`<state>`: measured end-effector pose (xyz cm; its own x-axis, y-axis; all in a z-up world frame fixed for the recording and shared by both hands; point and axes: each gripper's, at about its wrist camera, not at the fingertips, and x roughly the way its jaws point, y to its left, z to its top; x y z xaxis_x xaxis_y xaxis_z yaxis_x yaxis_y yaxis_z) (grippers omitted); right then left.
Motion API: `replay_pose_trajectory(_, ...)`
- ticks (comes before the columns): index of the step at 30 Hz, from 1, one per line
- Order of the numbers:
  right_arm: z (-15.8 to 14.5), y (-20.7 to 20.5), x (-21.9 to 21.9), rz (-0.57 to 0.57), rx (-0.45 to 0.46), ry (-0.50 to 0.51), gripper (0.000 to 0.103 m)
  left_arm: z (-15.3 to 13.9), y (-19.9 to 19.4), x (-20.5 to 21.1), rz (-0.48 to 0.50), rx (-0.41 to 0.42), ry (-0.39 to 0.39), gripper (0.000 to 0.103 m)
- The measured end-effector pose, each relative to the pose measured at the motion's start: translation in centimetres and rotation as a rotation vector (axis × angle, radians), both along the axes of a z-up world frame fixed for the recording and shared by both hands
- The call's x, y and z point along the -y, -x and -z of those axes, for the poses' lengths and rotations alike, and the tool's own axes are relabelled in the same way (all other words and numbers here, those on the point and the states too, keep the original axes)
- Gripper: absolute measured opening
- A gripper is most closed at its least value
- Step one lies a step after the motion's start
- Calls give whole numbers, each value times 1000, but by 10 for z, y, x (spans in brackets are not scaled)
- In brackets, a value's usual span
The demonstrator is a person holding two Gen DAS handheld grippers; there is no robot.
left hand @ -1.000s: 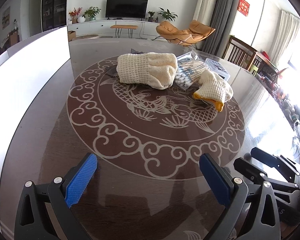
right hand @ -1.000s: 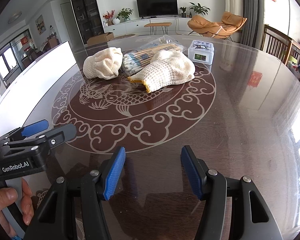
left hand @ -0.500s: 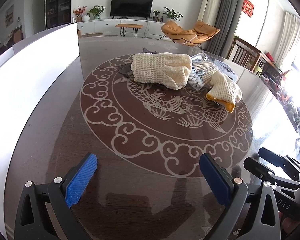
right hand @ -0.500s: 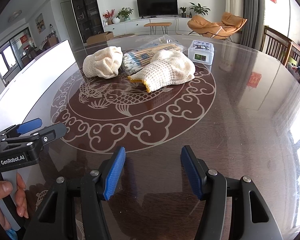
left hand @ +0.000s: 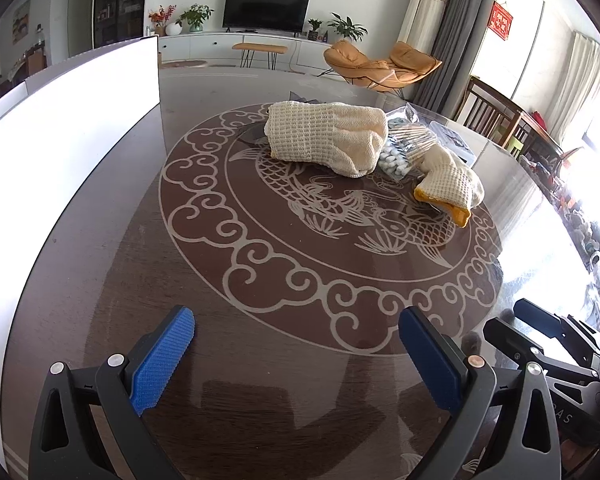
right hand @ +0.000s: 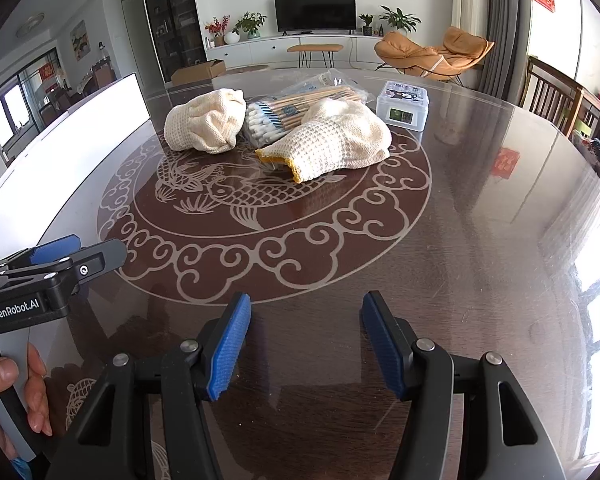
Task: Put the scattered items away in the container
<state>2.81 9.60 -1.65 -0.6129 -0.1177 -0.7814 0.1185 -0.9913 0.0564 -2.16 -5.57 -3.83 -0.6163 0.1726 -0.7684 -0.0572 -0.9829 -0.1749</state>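
Note:
Two cream knitted gloves lie on the round dark table: one (left hand: 326, 136) (right hand: 206, 120) to the left, one with a yellow cuff (left hand: 450, 184) (right hand: 336, 144) to the right. A bag of cotton swabs (left hand: 404, 148) (right hand: 296, 112) lies between them. A small clear box (right hand: 402, 106) sits behind. A white container wall (left hand: 60, 120) (right hand: 60, 148) stands along the table's left side. My left gripper (left hand: 296, 344) is open and empty near the front edge. My right gripper (right hand: 306, 328) is open and empty, to the right of the left one.
The table (left hand: 300, 280) carries a fish pattern in its middle. Wooden chairs (right hand: 560, 96) stand at the far right edge. The left gripper's body (right hand: 40, 280) shows at the left of the right wrist view, held by a hand.
My left gripper has turned to the left and tilted; the items sit further right and lower in its view. The right gripper has barely moved.

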Motion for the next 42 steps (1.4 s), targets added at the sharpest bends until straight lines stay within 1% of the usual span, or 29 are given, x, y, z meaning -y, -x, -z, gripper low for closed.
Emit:
replay_pose_trajectory(18, 0, 0, 1, 0, 0, 0, 60, 0, 1, -2, 1, 4, 15, 103)
replay_pose_trajectory(42, 0, 0, 0, 0, 0, 0, 60, 0, 1, -3, 0, 4, 15, 103)
